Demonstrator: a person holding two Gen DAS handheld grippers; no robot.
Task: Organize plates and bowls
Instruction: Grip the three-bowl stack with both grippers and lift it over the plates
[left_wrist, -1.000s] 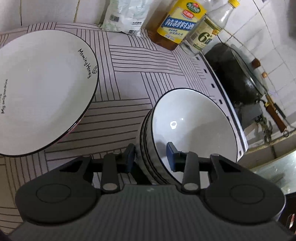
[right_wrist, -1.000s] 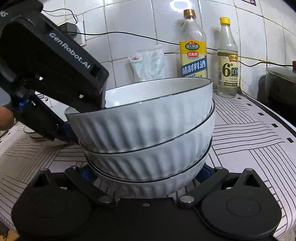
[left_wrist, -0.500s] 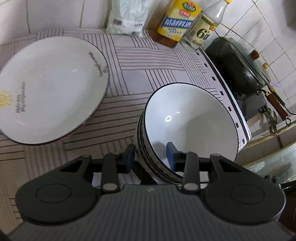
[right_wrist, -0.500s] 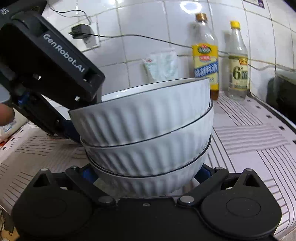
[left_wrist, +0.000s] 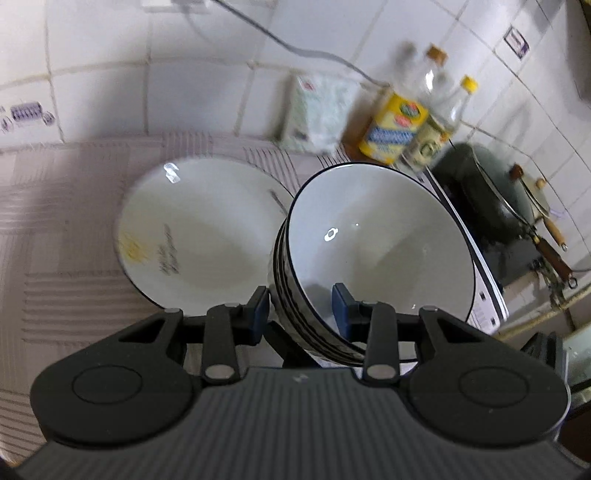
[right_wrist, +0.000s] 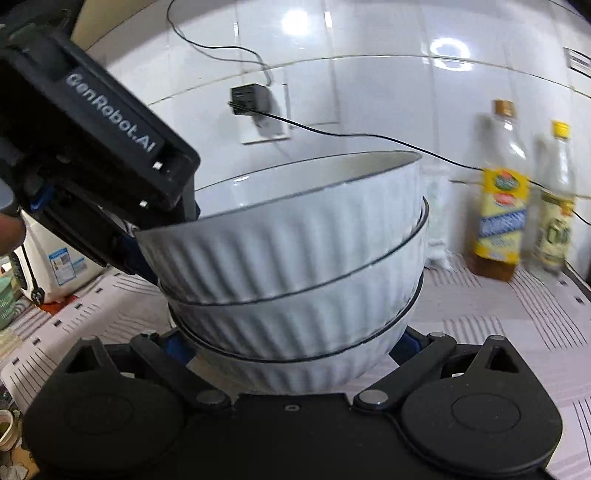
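Note:
A stack of three white ribbed bowls (left_wrist: 380, 240) with black rims hangs tilted above the striped counter. My left gripper (left_wrist: 299, 306) is shut on the stack's near rim, one blue pad inside the top bowl and one outside. In the right wrist view the same bowl stack (right_wrist: 295, 258) fills the middle, and my right gripper (right_wrist: 293, 343) is shut on the bottom bowl, a finger on either side. The left gripper's black body (right_wrist: 110, 147) reaches in from the upper left. A white plate (left_wrist: 199, 236) with a black rim and lettering lies on the counter just left of the stack.
Two bottles (left_wrist: 399, 125) and a white pouch (left_wrist: 317, 114) stand against the tiled wall. A dark wok with a lid (left_wrist: 495, 192) sits at the right past the counter edge. A wall socket with a cable (right_wrist: 251, 98) and a white appliance (right_wrist: 55, 258) are at the left.
Both grippers have risen with the bowl stack between them. The counter and plate now look farther below, and the stack has shifted closer to the plate.

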